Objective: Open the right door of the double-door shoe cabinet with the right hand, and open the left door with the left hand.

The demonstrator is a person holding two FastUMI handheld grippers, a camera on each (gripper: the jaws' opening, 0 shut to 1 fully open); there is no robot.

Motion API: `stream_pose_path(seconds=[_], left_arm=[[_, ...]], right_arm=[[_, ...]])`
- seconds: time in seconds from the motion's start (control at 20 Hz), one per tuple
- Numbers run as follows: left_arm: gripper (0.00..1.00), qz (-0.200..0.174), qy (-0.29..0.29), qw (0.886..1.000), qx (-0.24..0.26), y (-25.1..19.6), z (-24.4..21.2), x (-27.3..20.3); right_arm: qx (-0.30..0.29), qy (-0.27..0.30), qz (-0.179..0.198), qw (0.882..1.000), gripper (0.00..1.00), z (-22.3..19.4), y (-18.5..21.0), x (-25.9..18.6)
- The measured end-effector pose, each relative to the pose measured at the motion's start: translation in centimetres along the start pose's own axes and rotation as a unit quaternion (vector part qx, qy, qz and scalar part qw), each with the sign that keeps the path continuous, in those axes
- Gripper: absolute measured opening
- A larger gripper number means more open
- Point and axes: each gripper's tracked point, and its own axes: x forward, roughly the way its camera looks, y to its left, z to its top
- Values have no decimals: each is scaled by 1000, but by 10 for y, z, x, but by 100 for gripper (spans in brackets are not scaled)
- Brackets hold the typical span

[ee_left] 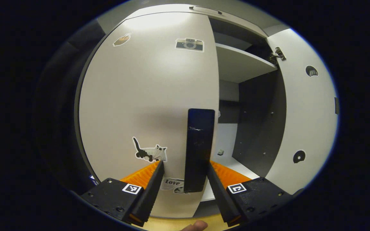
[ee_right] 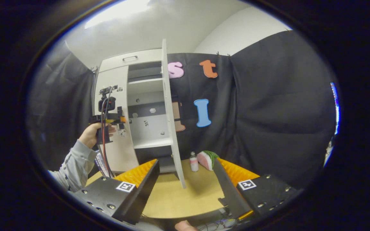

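Observation:
The left door [ee_left: 146, 96] of the white shoe cabinet stands close in front of me, with stickers on it and a tall dark handle [ee_left: 200, 144] at its right edge. My left gripper [ee_left: 185, 163] is open, and the handle stands between its fingers, nearer the right one. The right door [ee_left: 303, 112] is swung wide open. In the right gripper view that right door [ee_right: 171, 122] is seen edge-on, and a hand holds the left gripper [ee_right: 108, 119] against the left door [ee_right: 112, 141]. My right gripper [ee_right: 185, 166] hangs open and back from the cabinet with nothing in it.
Behind the open door are a white shelf [ee_left: 242, 64] and dark inner walls. A small bottle [ee_right: 193, 162] and a watermelon-slice object [ee_right: 207, 159] sit on the wooden surface [ee_right: 178, 195] right of the open door. A grey sleeve [ee_right: 75, 160] reaches in from the left.

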Motion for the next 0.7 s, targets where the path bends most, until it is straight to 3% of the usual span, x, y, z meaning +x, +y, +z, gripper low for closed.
stream_pose_path(seconds=[0.1,0.2,0.25,0.3,0.55,0.7], left_arm=[[78,1,11,1000,27,-2,-1,0],[70,-21,10,999,31,-17,-1,4],[46,-14,12,999,31,-18,-2,4],[34,-10,12,999,35,-16,-2,4],[25,-10,27,999,36,-16,-4,3],[25,-8,28,999,28,-16,-5,-1]], right_arm=[[-14,7,-4,1000,100,-5,0,-11],[-22,5,-12,1000,96,-3,-3,-19],[-22,0,-12,1000,100,0,-2,-25],[-21,-3,-8,1000,100,1,3,-29],[-19,-7,-13,1000,100,1,8,-50],[-8,-13,-9,1000,100,5,14,-65]])
